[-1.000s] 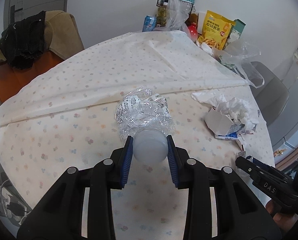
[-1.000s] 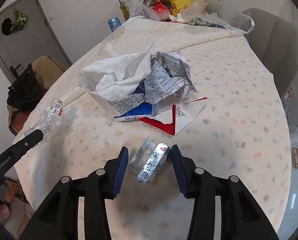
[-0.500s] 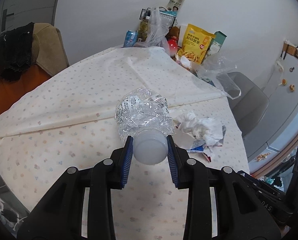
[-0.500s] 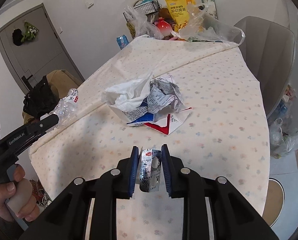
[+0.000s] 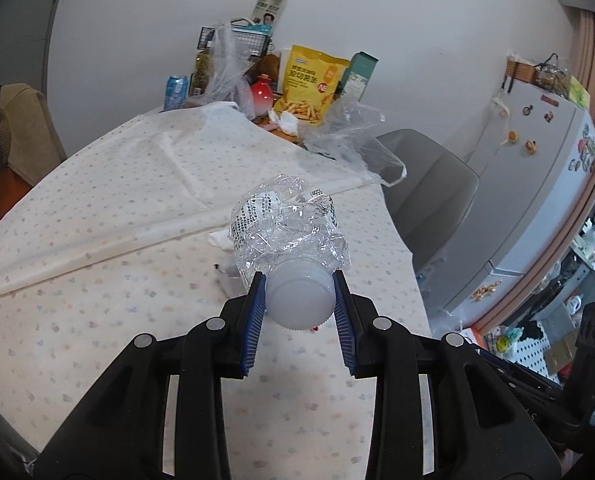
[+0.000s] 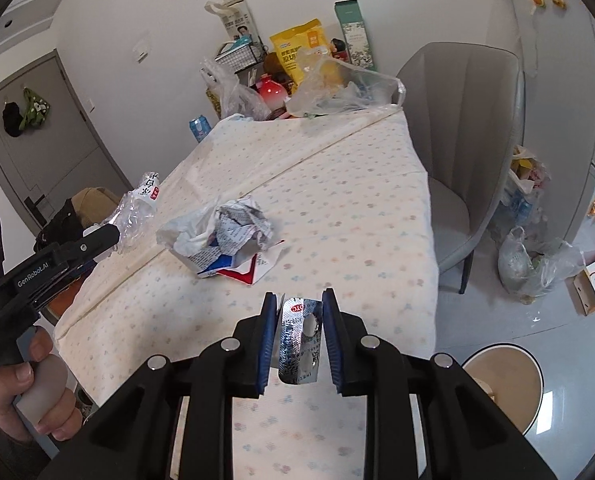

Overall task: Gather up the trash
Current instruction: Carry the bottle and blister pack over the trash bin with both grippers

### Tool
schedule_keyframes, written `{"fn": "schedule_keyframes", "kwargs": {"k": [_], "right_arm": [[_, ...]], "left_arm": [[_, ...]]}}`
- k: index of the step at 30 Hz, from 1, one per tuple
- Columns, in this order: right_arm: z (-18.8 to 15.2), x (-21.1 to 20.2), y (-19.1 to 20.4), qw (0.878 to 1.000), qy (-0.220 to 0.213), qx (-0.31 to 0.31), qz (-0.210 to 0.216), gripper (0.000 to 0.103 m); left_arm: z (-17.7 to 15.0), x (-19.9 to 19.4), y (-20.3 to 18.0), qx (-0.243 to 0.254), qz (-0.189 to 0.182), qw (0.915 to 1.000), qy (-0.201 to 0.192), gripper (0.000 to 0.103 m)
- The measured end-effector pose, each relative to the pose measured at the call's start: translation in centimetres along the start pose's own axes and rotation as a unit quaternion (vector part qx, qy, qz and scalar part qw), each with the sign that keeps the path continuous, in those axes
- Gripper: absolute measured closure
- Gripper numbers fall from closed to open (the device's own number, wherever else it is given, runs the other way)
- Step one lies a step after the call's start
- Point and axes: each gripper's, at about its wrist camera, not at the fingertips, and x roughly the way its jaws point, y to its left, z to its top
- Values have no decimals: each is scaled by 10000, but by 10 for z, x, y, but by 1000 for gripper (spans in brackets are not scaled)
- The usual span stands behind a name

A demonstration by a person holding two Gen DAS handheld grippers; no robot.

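My left gripper (image 5: 299,280) is shut on the white cap of a crushed clear plastic bottle (image 5: 285,228), held up over the table. The same bottle (image 6: 137,208) shows at the left of the right wrist view, with a hand on the left gripper's handle below it. My right gripper (image 6: 299,306) is shut on a silver pill blister pack (image 6: 302,340), lifted above the table's near edge. A heap of crumpled paper, tissue and a torn red-and-blue carton (image 6: 225,240) lies on the tablecloth beyond it.
The table (image 6: 337,208) wears a dotted cream cloth. At its far end stand a yellow snack bag (image 5: 311,80), a drink can (image 5: 176,90), a wire basket and plastic bags. A grey chair (image 6: 465,152) is to the right, bagged rubbish (image 6: 537,264) and a round bin (image 6: 501,384) on the floor.
The right gripper closed on the blister pack and lifted it off the table. Both grippers rose and swung right, so the floor, chair and fridge came into view; the bottle stayed gripped.
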Motion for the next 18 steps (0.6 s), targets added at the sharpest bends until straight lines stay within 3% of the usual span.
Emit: {"fn": "schedule_keyframes", "kwargs": {"k": [9,18], "right_arm": [[-6,-30,-55,9980,-205,423,-432,80],[-18,-45,-107,9934,-292,843,-728,80]], "left_arm": [[-4,25,-56,358,-451,9981,241,70],[-19,51,-103,694,-668,9939,539,70]]}}
